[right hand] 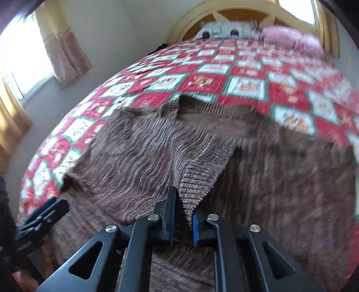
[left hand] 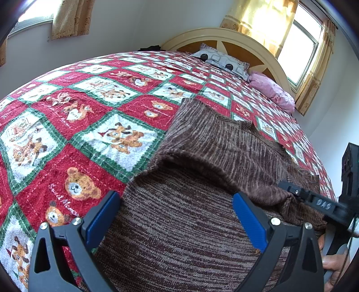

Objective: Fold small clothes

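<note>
Folding brown knit on patchwork bed

Covering most of both views, a bed is seen spread with a red, white and green teddy-bear quilt (left hand: 94, 125). An arched cream headboard (left hand: 224, 36) is set at the far end, under yellow curtains (left hand: 264, 20). 2 pillows are laid against it: a grey patterned pillow (left hand: 222, 59) and a pink pillow (left hand: 273, 89) just beside it.

A brown knit garment (left hand: 202, 224) is spread on the near part of the quilt, partly folded, with 1 layer lifted and draped over the rest. In the right wrist view the same garment (right hand: 134, 146) is seen with a neckline opening toward the headboard; this view is blurred by motion, so finer detail cannot be told.

The left gripper (left hand: 177, 222) is held over the garment with its 2 blue-padded fingers (left hand: 103, 220) wide apart, nothing between them. The right gripper (right hand: 182, 221) is clamped on a raised fold of the garment, cloth pinched between its near-closed pads. The right gripper is also seen at the right edge of the left wrist view (left hand: 289, 191), biting the lifted layer's edge.
</note>
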`<state>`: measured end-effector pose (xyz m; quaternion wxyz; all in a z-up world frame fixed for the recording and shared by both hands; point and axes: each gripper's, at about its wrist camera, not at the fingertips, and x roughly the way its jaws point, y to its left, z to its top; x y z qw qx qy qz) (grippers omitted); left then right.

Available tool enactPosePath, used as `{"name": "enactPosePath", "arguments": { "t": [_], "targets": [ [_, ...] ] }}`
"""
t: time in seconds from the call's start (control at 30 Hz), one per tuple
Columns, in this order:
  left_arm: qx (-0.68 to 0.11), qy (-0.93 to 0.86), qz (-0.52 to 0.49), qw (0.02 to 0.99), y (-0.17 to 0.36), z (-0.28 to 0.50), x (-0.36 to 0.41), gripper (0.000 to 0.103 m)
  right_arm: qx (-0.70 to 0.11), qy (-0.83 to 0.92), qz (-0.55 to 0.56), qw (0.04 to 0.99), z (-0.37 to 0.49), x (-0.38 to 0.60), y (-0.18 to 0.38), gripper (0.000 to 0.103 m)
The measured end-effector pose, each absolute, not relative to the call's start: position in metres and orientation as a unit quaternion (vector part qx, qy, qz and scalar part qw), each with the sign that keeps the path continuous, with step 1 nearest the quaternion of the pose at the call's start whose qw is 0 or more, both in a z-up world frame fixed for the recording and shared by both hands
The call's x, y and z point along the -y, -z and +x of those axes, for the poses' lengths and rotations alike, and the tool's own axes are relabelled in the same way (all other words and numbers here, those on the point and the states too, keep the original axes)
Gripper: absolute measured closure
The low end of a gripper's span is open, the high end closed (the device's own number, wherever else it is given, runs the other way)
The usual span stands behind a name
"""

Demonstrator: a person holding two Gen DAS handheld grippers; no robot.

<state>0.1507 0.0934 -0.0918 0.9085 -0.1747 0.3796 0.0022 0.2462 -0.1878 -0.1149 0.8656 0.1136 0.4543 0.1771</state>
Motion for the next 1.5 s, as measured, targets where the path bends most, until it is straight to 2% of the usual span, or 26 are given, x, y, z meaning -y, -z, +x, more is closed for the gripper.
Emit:
{"name": "enactPosePath", "arguments": {
  "t": [0.03, 0.07, 0.13, 0.2, 0.33, 0.47, 0.63, 0.87, 0.9, 0.93, 0.97, 1.1, 1.2, 1.33, 1.4, 1.5],
  "targets": [
    [-0.38, -0.002, -0.175, 0.909, 0.092, 0.151, -0.093, 0.0, -0.464, -0.19, 0.164, 0.849, 0.251, 0.193, 0.117, 0.074],
    [-0.38, -0.003, -0.174, 0.909, 0.092, 0.151, -0.093, 0.0, -0.475, -0.212, 0.247, 0.818, 0.254, 0.207, 0.123, 0.055],
    [-0.38, -0.002, -0.174, 0.908, 0.092, 0.151, -0.093, 0.0, -0.467, -0.245, 0.353, 0.772, 0.253, 0.215, 0.131, 0.04],
    [-0.38, -0.002, -0.175, 0.908, 0.092, 0.151, -0.093, 0.0, -0.457, -0.274, 0.429, 0.73, 0.252, 0.224, 0.137, 0.04],
    [-0.38, -0.002, -0.175, 0.908, 0.092, 0.151, -0.093, 0.0, -0.493, -0.278, 0.442, 0.696, 0.247, 0.217, 0.15, 0.039],
    [-0.38, -0.002, -0.175, 0.908, 0.092, 0.151, -0.093, 0.0, -0.497, -0.265, 0.378, 0.735, 0.239, 0.214, 0.133, 0.039],
    [-0.381, -0.003, -0.172, 0.908, 0.092, 0.151, -0.092, 0.0, -0.443, -0.137, 0.272, 0.843, 0.237, 0.243, 0.097, 0.039],
    [-0.381, -0.003, -0.173, 0.908, 0.092, 0.151, -0.092, 0.0, -0.445, -0.104, 0.199, 0.867, 0.278, 0.224, 0.114, 0.039],
    [-0.381, -0.003, -0.173, 0.908, 0.092, 0.151, -0.092, 0.0, -0.437, -0.106, 0.166, 0.877, 0.282, 0.213, 0.111, 0.04],
    [-0.381, -0.003, -0.173, 0.908, 0.092, 0.151, -0.092, 0.0, -0.439, -0.111, 0.147, 0.88, 0.283, 0.205, 0.11, 0.053],
    [-0.381, -0.003, -0.173, 0.908, 0.092, 0.151, -0.091, 0.0, -0.448, -0.111, 0.117, 0.879, 0.286, 0.196, 0.111, 0.076],
    [-0.38, -0.003, -0.173, 0.908, 0.092, 0.151, -0.092, 0.0, -0.429, -0.107, 0.048, 0.896, 0.283, 0.182, 0.096, 0.098],
    [-0.381, -0.004, -0.173, 0.908, 0.092, 0.151, -0.091, 0.0, -0.39, -0.082, -0.021, 0.917, 0.279, 0.176, 0.081, 0.099],
    [-0.381, -0.003, -0.173, 0.908, 0.092, 0.151, -0.091, 0.0, -0.422, -0.051, -0.069, 0.903, 0.298, 0.176, 0.104, 0.099],
    [-0.381, -0.003, -0.173, 0.908, 0.092, 0.151, -0.091, 0.0, -0.416, -0.051, -0.022, 0.908, 0.294, 0.19, 0.102, 0.099],
    [-0.382, -0.004, -0.171, 0.908, 0.092, 0.152, -0.091, 0.0, -0.397, -0.033, 0.061, 0.915, 0.277, 0.215, 0.088, 0.089]
  ]
}}
